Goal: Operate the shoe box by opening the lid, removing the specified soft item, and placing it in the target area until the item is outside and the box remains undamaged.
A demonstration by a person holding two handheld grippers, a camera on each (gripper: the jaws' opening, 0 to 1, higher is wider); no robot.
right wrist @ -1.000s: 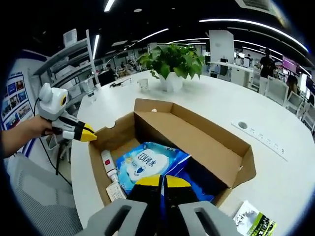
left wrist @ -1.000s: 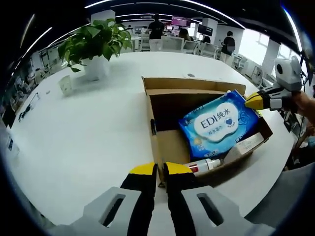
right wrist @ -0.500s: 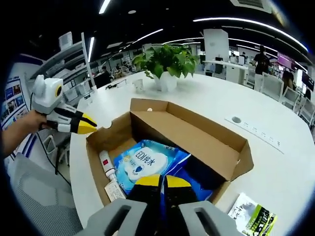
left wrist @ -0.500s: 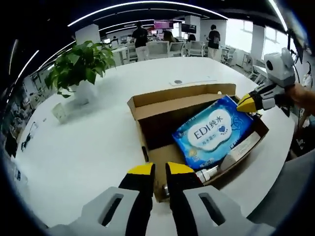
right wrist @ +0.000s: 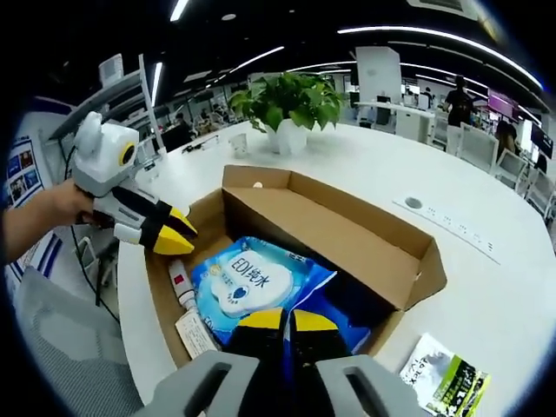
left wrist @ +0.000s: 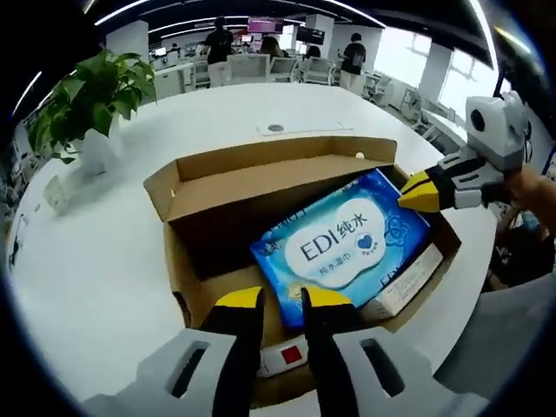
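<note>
box (left wrist: 261, 174): cardboard, open, flaps up, on white table (left wrist: 104, 261)
wipes pack (left wrist: 343, 243): blue, "EDI" label, inside box, tilted; far corner raised
right gripper (right wrist: 278, 320): jaws pinched together on near edge of pack, looks like gripping it; contact partly hidden by own jaws
left gripper (left wrist: 282, 300): over near box wall, jaws slightly apart, nothing between; in right gripper view (right wrist: 178, 230) tips look nearly together, over box's left side
tube (right wrist: 181, 282): white w/ red, in box beside pack
flat carton (left wrist: 408, 282): in box, along pack edge
plant (right wrist: 291, 100): potted, on table beyond box
booklet (right wrist: 443, 382): on table, outside box, right gripper's side
</note>
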